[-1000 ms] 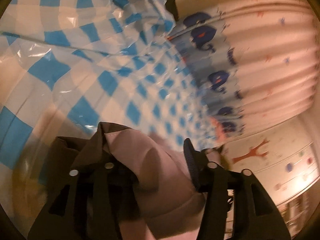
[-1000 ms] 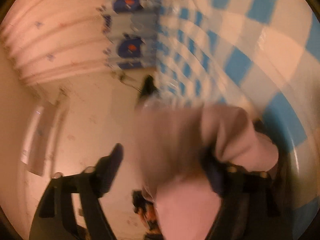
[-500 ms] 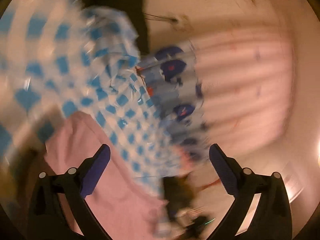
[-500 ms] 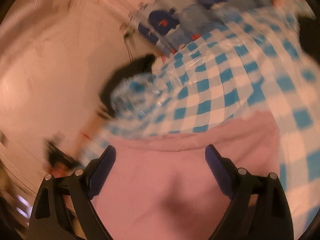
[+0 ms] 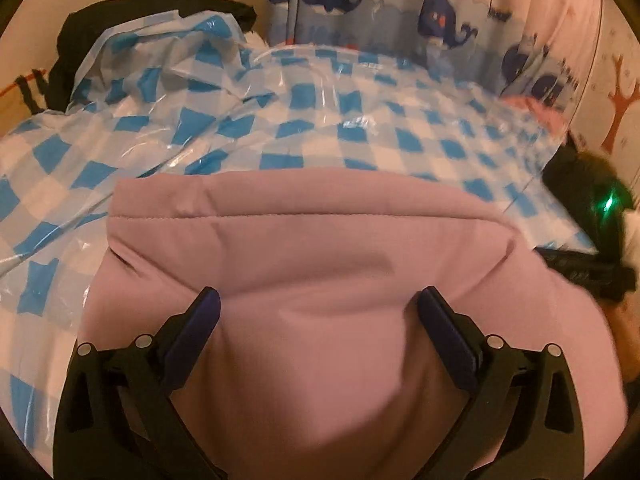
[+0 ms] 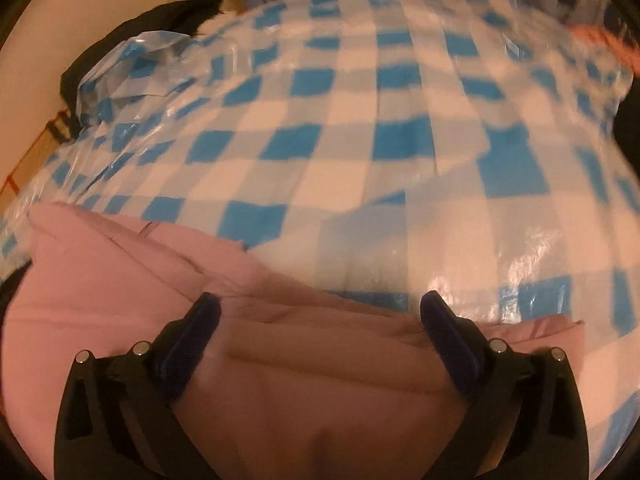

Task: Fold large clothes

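pink garment [image 5: 340, 280] lying folded on a blue-and-white checked plastic sheet [image 5: 320, 128]. left tool [image 5: 318, 312] poised above it, jaws spread wide, gripping nothing. right tool [image 6: 320, 316] over the garment's layered edge [image 6: 280, 312], jaws opening, pads clear of the cloth. whale-print curtain [image 5: 440, 12] behind.

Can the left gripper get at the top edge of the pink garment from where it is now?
Probably yes. The left gripper is wide open above the pink garment, and nothing lies between its fingers and the stitched far edge, which rests uncovered on the checked plastic sheet.
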`<state>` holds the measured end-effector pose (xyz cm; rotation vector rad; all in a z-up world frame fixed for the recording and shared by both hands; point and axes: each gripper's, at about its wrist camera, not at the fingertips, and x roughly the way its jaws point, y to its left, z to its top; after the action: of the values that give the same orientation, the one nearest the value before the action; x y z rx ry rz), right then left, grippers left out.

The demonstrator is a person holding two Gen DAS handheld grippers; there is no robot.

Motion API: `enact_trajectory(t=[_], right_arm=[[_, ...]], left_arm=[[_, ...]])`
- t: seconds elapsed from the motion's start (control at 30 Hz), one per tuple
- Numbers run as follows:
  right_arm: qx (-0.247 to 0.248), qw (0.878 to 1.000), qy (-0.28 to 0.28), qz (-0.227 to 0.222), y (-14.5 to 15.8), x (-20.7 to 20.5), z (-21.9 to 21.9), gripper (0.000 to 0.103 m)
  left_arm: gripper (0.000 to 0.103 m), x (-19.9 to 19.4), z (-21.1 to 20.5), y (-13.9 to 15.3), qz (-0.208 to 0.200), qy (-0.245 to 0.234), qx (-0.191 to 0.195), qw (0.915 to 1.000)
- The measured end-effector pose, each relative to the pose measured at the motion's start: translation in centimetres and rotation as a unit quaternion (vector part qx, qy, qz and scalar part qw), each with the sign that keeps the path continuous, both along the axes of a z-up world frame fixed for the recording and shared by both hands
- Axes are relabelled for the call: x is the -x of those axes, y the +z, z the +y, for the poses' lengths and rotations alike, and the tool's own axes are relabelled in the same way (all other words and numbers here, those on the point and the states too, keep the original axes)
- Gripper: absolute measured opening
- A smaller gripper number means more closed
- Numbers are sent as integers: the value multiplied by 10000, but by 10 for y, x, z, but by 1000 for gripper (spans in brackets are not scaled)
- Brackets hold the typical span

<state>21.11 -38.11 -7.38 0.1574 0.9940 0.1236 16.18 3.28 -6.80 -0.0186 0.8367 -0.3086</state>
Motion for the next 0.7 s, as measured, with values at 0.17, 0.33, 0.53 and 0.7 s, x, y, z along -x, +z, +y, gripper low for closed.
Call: enact_trajectory(t=[0.17, 0.33, 0.53, 0.7], right_arm=[[328, 9995, 13, -46, 35, 23, 11, 96], [113, 9915, 1084, -708, 90, 55, 63, 96], [870, 9849, 1495, -36, 10, 24, 122, 98], [876, 9838, 1558, 158, 13, 24, 120, 98]], left_arm=[[95, 7, -2, 14, 149, 40, -394, 9991], [95, 35, -11, 62, -663, -45, -215, 9976], [95, 10, -40, 9, -202, -120, -508, 9984], [95, 13, -49, -5, -49, -157, -831, 9964]])
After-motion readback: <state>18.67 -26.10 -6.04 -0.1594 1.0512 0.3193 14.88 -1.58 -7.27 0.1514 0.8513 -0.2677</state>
